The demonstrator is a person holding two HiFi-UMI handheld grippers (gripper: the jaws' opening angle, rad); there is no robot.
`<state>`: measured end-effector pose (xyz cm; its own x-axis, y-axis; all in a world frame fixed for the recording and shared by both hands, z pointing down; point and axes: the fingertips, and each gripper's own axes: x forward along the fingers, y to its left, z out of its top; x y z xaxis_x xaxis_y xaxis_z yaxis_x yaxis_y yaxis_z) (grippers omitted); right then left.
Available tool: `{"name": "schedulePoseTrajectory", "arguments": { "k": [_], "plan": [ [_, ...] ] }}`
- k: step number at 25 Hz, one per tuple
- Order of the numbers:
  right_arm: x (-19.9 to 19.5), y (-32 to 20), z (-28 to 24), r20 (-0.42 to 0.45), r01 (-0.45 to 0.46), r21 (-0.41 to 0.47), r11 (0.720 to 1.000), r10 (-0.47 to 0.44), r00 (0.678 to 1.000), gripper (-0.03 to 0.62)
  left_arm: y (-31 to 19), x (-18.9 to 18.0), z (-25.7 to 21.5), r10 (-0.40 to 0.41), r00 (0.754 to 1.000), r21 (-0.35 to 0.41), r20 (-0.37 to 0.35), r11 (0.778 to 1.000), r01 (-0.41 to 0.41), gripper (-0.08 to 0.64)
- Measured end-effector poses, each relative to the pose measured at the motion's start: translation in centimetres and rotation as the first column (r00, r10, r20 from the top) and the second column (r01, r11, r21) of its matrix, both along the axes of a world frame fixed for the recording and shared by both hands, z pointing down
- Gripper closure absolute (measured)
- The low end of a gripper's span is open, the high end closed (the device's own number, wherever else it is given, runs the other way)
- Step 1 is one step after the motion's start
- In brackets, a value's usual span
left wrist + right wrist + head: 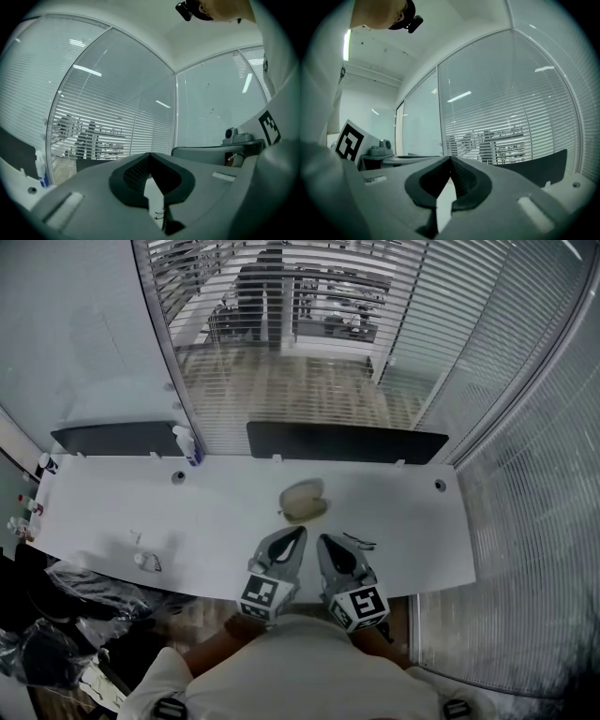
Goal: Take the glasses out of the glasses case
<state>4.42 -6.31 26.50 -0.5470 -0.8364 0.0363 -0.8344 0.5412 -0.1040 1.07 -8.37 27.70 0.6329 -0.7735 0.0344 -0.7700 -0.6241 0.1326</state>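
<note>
Left gripper (298, 534) sits at the near edge of the table (112, 512), jaws closed on nothing. Glasses case (303, 500) lies just beyond both grippers. Right gripper (324, 542) is closed too and empty, with the glasses (360, 542) on the table just right of it.

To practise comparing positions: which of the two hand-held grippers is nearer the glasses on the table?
The right hand-held gripper: the glasses lie just beside it, on its outer side, while the left hand-held gripper sits beyond it.

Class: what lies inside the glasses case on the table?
The glasses case seems open, showing only pale lining; anything deeper is too small to tell. The glasses lie outside it on the table.
</note>
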Motion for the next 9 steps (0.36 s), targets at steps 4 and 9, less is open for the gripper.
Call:
{"name": "schedulePoseTrajectory", "arguments": {
  "k": [4, 9],
  "plan": [
    [-0.18, -0.2, -0.11, 0.006, 0.002, -0.006, 1.0, -0.002, 1.0, 0.592, -0.23, -0.37, -0.12, -0.009, 1.0, -0.006, -0.004, 1.0, 0.009, 0.557],
    [-0.53, -0.44, 0.29, 0.004, 0.013, 0.003, 1.0, -0.014, 1.0, 0.592, -0.44, -0.62, 0.31, -0.012, 1.0, -0.011, 0.002, 1.0, 0.012, 0.557]
  ]
}}
